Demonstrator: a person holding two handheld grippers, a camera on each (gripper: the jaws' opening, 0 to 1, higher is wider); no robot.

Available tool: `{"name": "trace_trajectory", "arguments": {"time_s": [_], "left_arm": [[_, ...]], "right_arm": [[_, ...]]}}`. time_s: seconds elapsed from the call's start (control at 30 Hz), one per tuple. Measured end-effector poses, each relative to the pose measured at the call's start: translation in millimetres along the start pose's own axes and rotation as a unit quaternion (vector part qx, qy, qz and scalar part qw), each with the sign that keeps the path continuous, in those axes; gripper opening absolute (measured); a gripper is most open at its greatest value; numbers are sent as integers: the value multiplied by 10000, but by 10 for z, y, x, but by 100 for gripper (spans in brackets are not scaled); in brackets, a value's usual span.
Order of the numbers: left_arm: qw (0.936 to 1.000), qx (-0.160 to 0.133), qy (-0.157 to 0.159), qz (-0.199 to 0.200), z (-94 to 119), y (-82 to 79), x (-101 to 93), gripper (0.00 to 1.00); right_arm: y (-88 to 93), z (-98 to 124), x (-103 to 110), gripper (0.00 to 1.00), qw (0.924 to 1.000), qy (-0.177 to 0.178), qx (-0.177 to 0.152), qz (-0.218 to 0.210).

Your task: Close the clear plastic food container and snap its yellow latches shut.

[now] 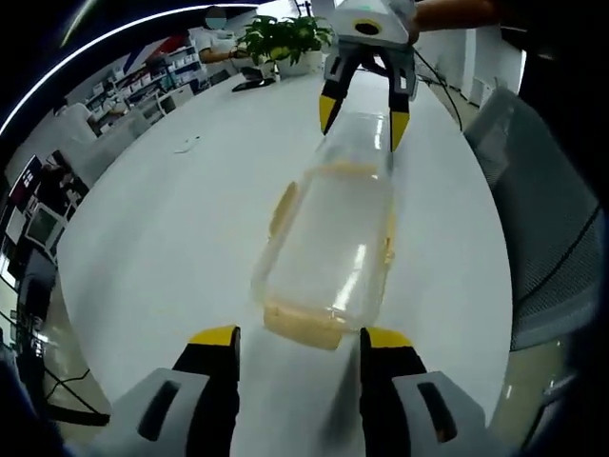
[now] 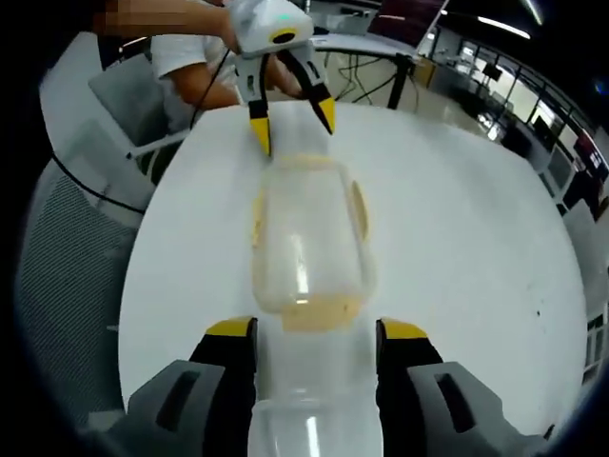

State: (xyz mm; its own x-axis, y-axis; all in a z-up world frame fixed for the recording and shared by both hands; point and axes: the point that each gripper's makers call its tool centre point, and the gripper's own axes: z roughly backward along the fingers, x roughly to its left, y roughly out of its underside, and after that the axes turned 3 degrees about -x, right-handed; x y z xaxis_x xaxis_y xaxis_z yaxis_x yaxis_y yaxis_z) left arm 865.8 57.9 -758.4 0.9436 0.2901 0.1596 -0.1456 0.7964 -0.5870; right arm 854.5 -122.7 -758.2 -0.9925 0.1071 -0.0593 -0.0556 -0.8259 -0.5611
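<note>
Left gripper view is taken along the left gripper (image 1: 297, 335), whose two yellow-tipped fingers are spread, with the near short end of the clear rectangular plastic food container (image 1: 328, 243) lying just ahead of and between their tips. The container rests on the round white desk (image 1: 162, 238), its lid seemingly already laid on top. Its long axis runs straight away from these fingers toward the right gripper (image 1: 364, 112), which is met at the far short end with its own fingers spread, one to either side of that end.

From the right gripper view the same line is seen reversed: the container (image 2: 306, 243) stretches from between the right gripper (image 2: 314, 330) fingers out to the left gripper (image 2: 292, 122) beyond it. Whether any fingertip touches the plastic cannot be told.

Pale yellow latches are made out at all four sides: one at the short end nearest the left fingers (image 1: 303, 326), one at the short end nearest the right fingers (image 2: 319, 310), and one on each long side, flared outward, so they are judged not yet snapped. Each gripper is equally near its own end latch, so an end latch apiece is judged the likely next press; the side latches lie crosswise to both sets of fingers.
</note>
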Motion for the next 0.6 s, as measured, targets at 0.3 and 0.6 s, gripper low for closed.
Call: {"name": "trace_trajectory", "arguments": {"time_s": [0.3, 0.6], "left_arm": [[9993, 154, 217, -275, -82, 20, 2, 40], [9973, 324, 459, -466, -164, 66, -9, 38]], "right_arm": [[19, -139, -43, 42, 9998, -92, 166, 97], [63, -266, 3, 40, 9987, -235, 416, 193]]}}
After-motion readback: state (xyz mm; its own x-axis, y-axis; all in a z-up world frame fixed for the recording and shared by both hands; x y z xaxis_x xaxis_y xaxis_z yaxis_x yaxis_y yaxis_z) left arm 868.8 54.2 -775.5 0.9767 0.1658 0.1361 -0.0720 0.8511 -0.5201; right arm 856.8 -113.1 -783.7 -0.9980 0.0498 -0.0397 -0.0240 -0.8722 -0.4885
